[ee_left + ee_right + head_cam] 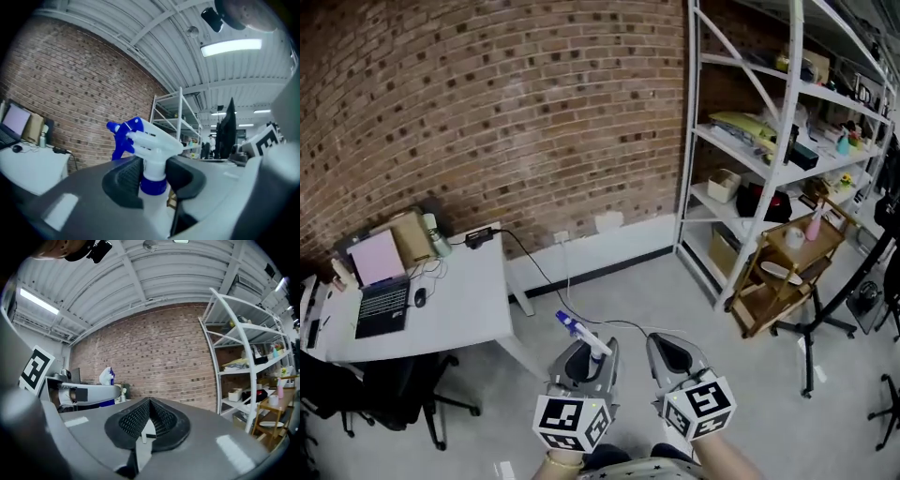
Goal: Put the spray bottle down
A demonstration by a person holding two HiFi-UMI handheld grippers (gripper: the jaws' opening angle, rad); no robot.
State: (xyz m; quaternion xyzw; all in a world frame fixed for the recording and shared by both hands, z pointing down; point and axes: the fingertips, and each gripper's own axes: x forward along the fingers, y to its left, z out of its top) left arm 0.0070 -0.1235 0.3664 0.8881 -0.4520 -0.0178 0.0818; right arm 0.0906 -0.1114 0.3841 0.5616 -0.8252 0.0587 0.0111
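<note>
A white spray bottle with a blue nozzle and blue collar (151, 159) stands upright between the jaws of my left gripper (153, 180), which is shut on its neck. In the head view the bottle's spray head (579, 332) sticks up over the left gripper (587, 362), low in the middle of the picture; its body is hidden below. My right gripper (673, 356) is just to the right of it, held level. In the right gripper view its pads (161, 419) meet at the tips with nothing between them, and the bottle's head (106, 376) shows at the left.
A white desk (464, 314) with a laptop (381, 305) stands at the left by the brick wall, a black office chair (389, 394) in front of it. At the right are a white shelving unit (787, 141), a wooden cart (783, 277) and a black stand (825, 314). A cable (567, 291) runs over the grey floor.
</note>
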